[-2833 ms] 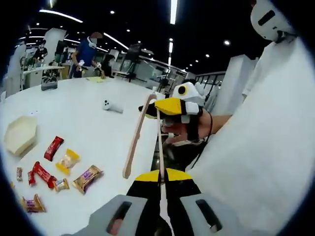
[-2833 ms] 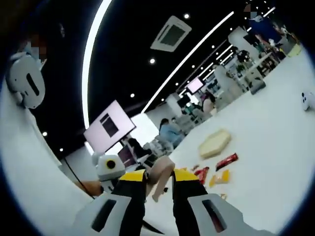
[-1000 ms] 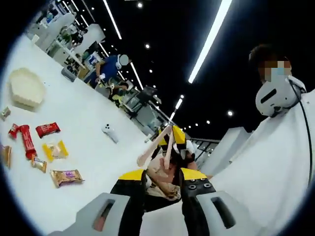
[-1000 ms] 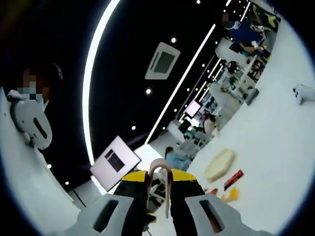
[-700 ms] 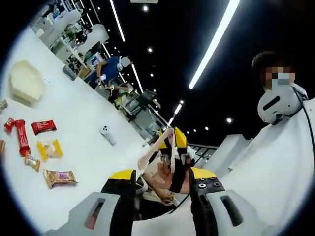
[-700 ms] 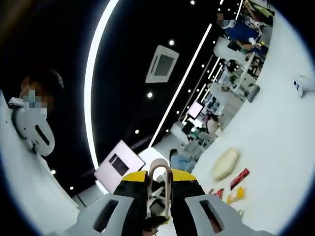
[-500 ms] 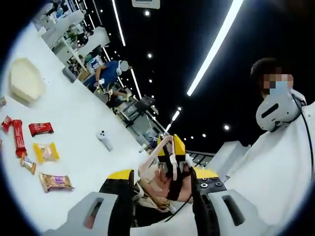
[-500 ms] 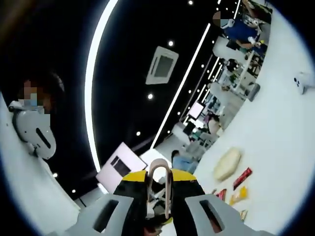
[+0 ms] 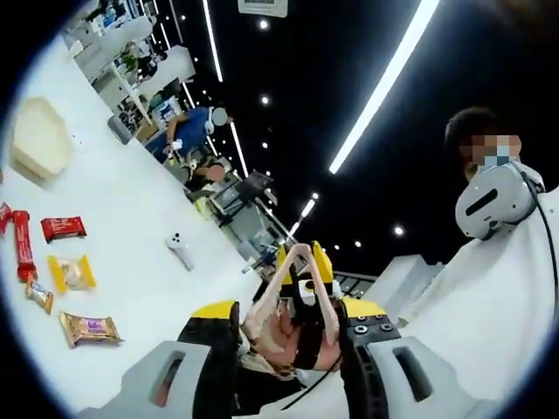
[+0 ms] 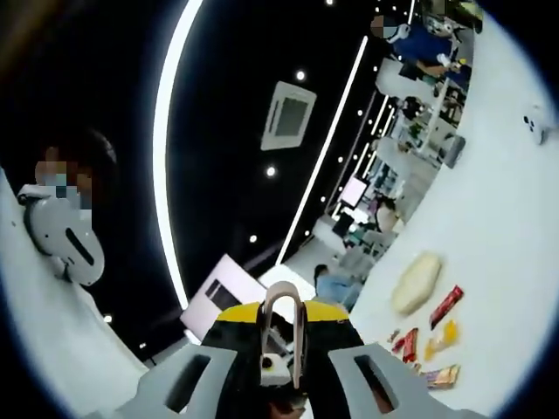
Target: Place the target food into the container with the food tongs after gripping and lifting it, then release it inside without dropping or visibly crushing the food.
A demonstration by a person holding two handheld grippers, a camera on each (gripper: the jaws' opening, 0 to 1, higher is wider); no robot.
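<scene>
- Tongs (image 10: 281,336) clamped loop-end up in right tool (image 10: 281,342); left tool (image 9: 284,323) wide open, empty.
- Wrapped snacks (image 9: 65,272) on bench (image 9: 131,227), well off to left tool's left.
- Hexagonal container (image 9: 39,140) beyond them.

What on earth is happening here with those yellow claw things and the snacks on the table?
A person is holding two yellow-tipped handheld grippers up in the air. The right gripper is clamped on a pair of pale wooden food tongs, bend end up. The open left gripper points toward it. No food has been picked up: the wrapped snacks lie on the white table, apart from the cream hexagonal container.
</scene>
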